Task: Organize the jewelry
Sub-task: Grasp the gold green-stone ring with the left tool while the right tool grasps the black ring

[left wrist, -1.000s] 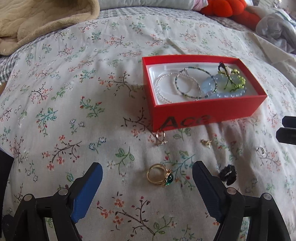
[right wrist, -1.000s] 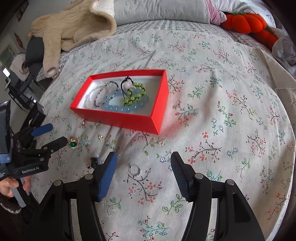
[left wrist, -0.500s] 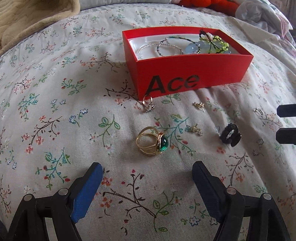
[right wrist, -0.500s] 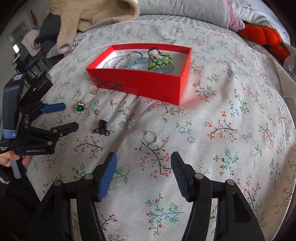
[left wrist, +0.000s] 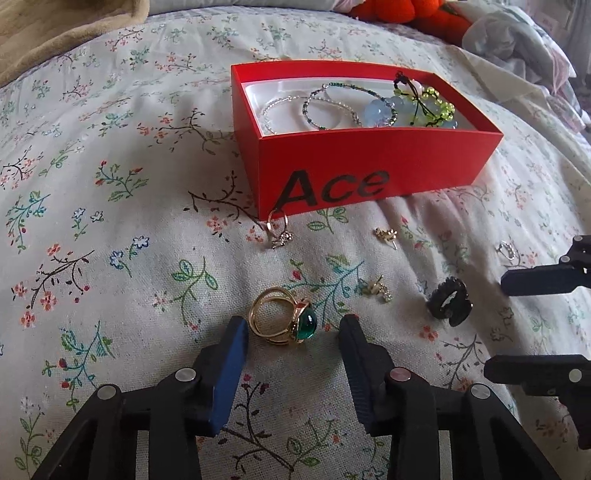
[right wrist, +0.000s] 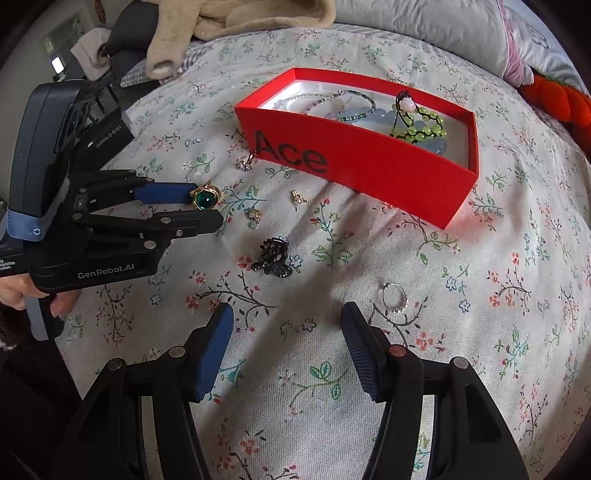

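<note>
A gold ring with a green stone lies on the floral bedspread between the tips of my left gripper, which is open around it. It also shows in the right wrist view. The red "Ace" box holds beaded bracelets. Loose on the bedspread lie a small ring by the box, two gold earrings, a black hair clip and a silver ring. My right gripper is open and empty, near the clip and the silver ring.
A beige blanket lies at the far left of the bed. An orange plush toy and crumpled clothes lie beyond the box. The right gripper's fingers show at the right edge of the left wrist view.
My left gripper has come down and forward to the green-stone ring and its fingers have narrowed around it. My right gripper has moved lower and nearer to the bedspread.
</note>
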Motion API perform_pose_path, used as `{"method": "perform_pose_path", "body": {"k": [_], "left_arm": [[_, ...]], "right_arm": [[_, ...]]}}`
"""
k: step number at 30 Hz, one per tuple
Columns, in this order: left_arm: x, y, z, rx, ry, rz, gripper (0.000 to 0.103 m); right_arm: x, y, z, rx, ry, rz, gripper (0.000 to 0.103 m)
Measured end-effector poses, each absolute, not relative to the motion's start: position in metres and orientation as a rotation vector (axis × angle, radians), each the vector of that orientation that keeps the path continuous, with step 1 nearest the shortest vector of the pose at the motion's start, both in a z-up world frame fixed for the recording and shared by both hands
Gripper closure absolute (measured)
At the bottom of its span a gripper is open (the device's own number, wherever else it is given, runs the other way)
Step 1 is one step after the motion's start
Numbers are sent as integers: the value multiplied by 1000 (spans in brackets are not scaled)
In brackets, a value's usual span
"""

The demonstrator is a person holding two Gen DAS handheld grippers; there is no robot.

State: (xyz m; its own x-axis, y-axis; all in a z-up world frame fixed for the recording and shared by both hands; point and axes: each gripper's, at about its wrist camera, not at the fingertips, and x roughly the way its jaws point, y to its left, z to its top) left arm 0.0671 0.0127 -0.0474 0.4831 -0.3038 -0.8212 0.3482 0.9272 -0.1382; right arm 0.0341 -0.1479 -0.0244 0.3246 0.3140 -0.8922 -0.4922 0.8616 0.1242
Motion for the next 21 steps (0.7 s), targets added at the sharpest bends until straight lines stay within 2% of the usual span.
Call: {"method": "perform_pose_path", "body": {"k": [4,6,10,16,18,21], "left_arm": [[69,11,-48,52,989,-385,64],[70,11,-48,54,989,-373,72],[71,13,-48,44,996,-373,73],[70,16,-44,36,1004,-366,73],[70,18,-43,30,1006,-363,73],[69,21,-41,24,1007,-354,73]], "right_arm": [[40,-145,-28,-145,1132,525,39],[42,-140,-29,-151,1131,525,40],[49,-133,-32,-157,1129,523,40],[56,-123,-36,-176,1140,520,64],[57,-122,-36,-178,1140,519,75],[59,-122,-35,-170,1143,517,76]]}}
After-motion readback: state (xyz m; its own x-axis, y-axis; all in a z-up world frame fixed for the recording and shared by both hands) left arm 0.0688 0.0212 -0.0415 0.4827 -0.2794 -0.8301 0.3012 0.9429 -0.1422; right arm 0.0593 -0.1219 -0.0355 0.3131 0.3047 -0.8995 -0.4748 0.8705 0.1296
